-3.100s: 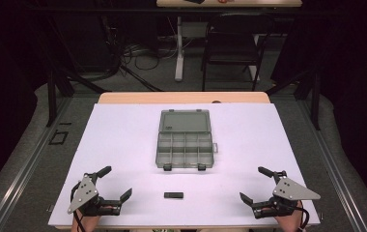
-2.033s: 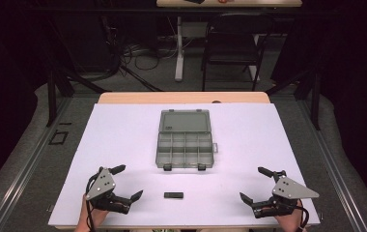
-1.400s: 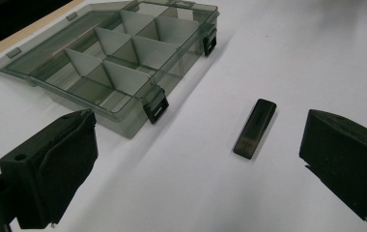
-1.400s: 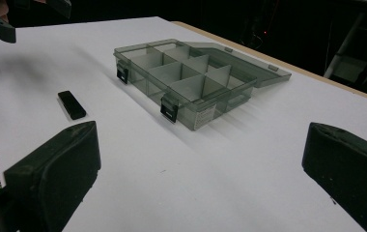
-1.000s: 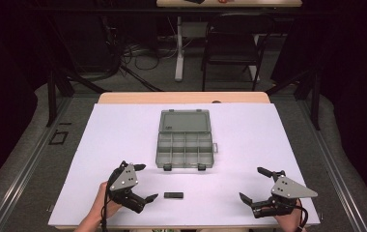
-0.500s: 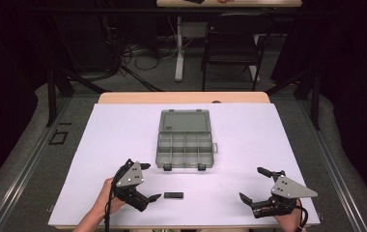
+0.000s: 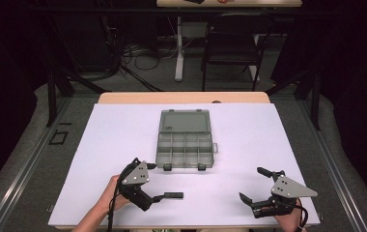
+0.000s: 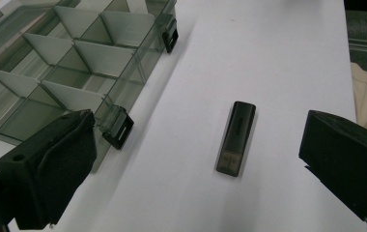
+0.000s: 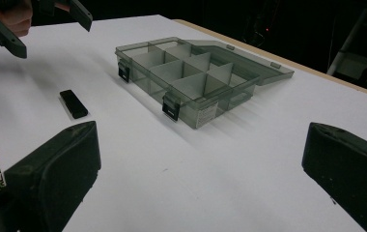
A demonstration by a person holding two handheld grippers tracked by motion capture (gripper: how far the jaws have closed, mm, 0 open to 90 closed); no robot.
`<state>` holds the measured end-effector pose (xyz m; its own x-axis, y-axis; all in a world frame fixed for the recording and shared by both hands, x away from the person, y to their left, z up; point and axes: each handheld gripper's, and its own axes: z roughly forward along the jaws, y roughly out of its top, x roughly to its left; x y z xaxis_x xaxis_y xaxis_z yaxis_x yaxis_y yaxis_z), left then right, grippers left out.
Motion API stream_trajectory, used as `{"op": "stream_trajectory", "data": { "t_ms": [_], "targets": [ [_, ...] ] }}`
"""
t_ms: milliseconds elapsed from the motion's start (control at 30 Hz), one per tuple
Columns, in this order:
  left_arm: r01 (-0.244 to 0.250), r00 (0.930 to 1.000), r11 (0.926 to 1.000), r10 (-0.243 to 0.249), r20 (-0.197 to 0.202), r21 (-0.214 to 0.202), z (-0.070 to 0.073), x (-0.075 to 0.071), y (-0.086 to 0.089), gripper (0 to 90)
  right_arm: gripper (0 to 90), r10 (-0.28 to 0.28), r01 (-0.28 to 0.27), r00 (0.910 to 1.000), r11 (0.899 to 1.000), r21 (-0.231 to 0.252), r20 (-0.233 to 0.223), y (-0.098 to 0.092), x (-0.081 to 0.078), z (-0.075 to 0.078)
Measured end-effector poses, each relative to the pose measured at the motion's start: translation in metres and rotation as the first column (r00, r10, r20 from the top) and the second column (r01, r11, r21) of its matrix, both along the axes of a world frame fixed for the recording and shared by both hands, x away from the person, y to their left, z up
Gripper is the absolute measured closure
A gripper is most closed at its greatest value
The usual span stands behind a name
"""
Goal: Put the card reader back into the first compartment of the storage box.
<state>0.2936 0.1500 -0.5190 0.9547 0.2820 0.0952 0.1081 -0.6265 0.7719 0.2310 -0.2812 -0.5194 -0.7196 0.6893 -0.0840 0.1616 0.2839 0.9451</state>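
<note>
A small black stick (image 7: 173, 195) lies flat on the white table near its front edge. My left gripper (image 7: 153, 182) is open just left of it, one jaw tip close to the stick's end. In the left gripper view the stick (image 8: 237, 137) lies between and ahead of the spread jaws of the left gripper (image 8: 196, 145), untouched. My right gripper (image 7: 251, 183) rests open at the front right, holding nothing. From the right gripper (image 9: 201, 140) I see the stick (image 9: 73, 103) and the box (image 9: 191, 77).
A clear grey compartment box (image 7: 185, 150) sits mid-table with its lid (image 7: 184, 121) laid open toward the far side and two black latches facing me; the compartments in sight look empty. A chair (image 7: 230, 48) stands beyond the far edge of the table.
My left gripper has moved rightward along the front of the table from the left corner up to the black stick. The right gripper, stick and box stayed put.
</note>
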Motion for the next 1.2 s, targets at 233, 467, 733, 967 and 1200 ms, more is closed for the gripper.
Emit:
{"op": "stream_trajectory", "data": {
  "t_ms": [233, 467, 733, 967, 1200],
  "targets": [
    [0.034, 0.9994, 0.9993, -0.034, -0.001, 0.014, -0.004, 0.001, -0.004, 0.3, 0.0, 0.000, 0.000, 1.0000, 1.000, -0.004, -0.009, 0.000, 0.000, 0.000],
    [0.059, 0.9982, 0.9981, -0.058, -0.016, 0.018, -0.007, 0.006, -0.007, 3.1, 0.0, -0.002, 0.001, 1.0000, 1.000, -0.003, -0.009, 0.000, 0.001, 0.000],
    [0.106, 0.9938, 0.9935, -0.105, -0.036, 0.040, -0.010, 0.008, -0.012, 14.8, 0.0, 0.000, 0.000, 0.9999, 1.000, -0.007, -0.013, 0.000, 0.000, -0.001],
    [0.137, 0.9897, 0.9883, -0.134, -0.052, 0.067, -0.015, 0.010, -0.019, 22.2, 0.0, -0.002, 0.002, 0.9998, 1.000, -0.003, -0.020, 0.000, 0.001, -0.001],
    [0.182, 0.9817, 0.9789, -0.176, -0.073, 0.092, -0.021, 0.011, -0.026, 35.9, 0.0, -0.002, 0.002, 0.9998, 1.000, -0.007, -0.018, 0.000, 0.001, -0.001]
  ]
}}
